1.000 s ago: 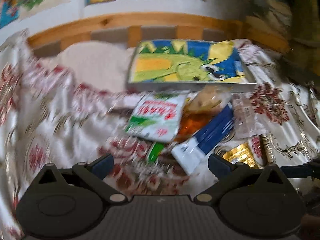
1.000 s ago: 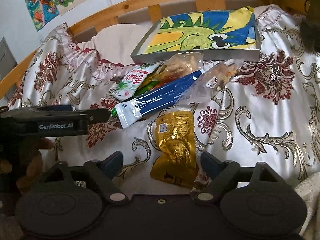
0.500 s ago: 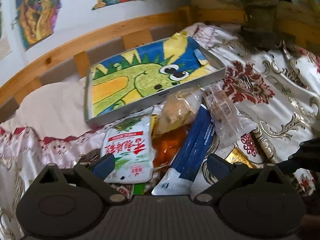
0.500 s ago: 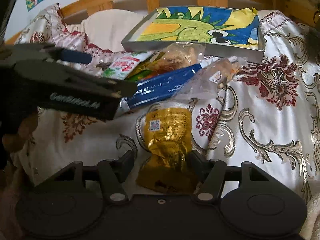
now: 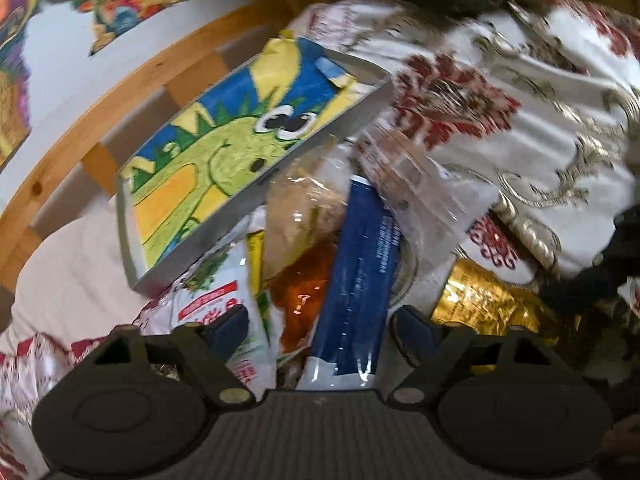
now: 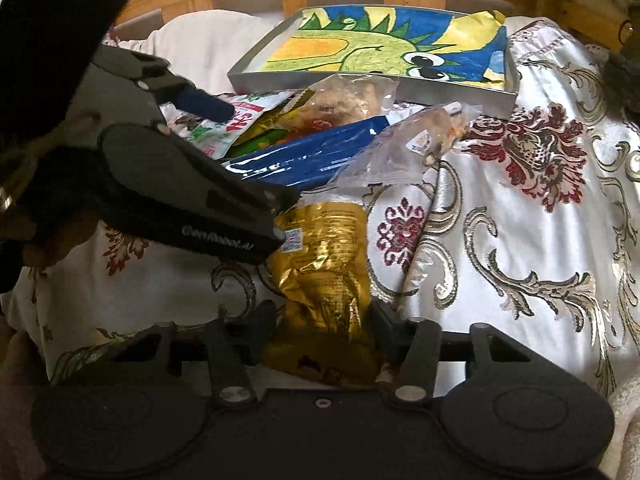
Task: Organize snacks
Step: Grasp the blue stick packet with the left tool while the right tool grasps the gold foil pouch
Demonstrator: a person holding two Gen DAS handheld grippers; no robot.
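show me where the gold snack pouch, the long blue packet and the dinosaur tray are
gold snack pouch point(image 6: 324, 264), right wrist view, on its crinkled foil middle.
long blue packet point(image 5: 360, 276), left wrist view, on its dark blue face.
dinosaur tray point(image 6: 320, 80), right wrist view, on its grey front wall.

Snacks crowd the middle; the bedspread to the right lies open.
Packets lie heaped against the tray's point(image 6: 372, 82) near wall, the blue packet point(image 6: 308, 158) across them. The left gripper point(image 6: 224, 128) hangs over the heap's left side, seemingly blocking entry there. Right of the gold pouch point(image 6: 324, 280), the bedspread point(image 6: 520, 240) is bare.
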